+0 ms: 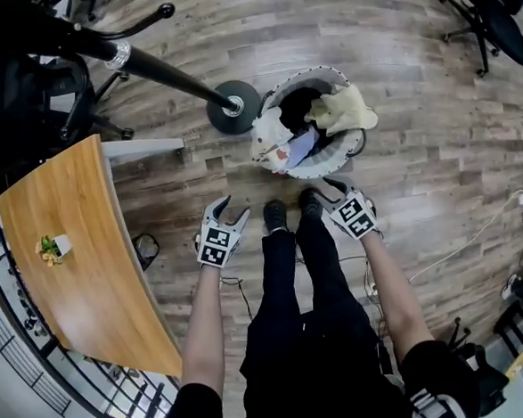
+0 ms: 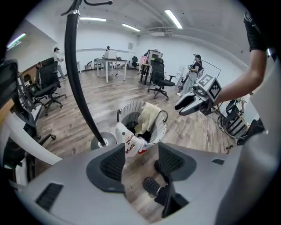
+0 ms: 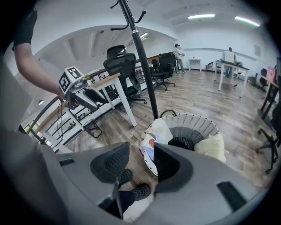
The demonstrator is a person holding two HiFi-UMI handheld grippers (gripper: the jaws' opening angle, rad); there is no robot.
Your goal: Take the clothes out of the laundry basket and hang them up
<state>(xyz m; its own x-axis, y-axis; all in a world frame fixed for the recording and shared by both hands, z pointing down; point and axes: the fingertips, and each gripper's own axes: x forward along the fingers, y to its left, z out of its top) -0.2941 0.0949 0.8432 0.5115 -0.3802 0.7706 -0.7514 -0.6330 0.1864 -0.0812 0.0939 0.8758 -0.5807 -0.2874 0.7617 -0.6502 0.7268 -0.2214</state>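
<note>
A white wire laundry basket point(image 1: 330, 166) stands on the wood floor just beyond the person's shoes. A white printed garment point(image 1: 272, 140) hangs over its near left rim, a pale yellow one point(image 1: 344, 108) drapes the right rim, and dark clothes point(image 1: 300, 103) lie inside. My left gripper point(image 1: 233, 208) hovers short of the basket on the left, open and empty. On the right, my right gripper point(image 1: 324, 187) is likewise open and empty. In the left gripper view the gripper point(image 2: 141, 160) points at the basket point(image 2: 160, 127); the right gripper point(image 3: 136, 162) faces the white garment point(image 3: 153, 138).
A black coat stand pole point(image 1: 163, 72) rises from a round base point(image 1: 234, 107) left of the basket. A wooden desk point(image 1: 76, 243) with a small plant point(image 1: 52, 248) lies at left. Office chairs point(image 1: 489, 9) stand far right, cables point(image 1: 478, 233) on the floor at right.
</note>
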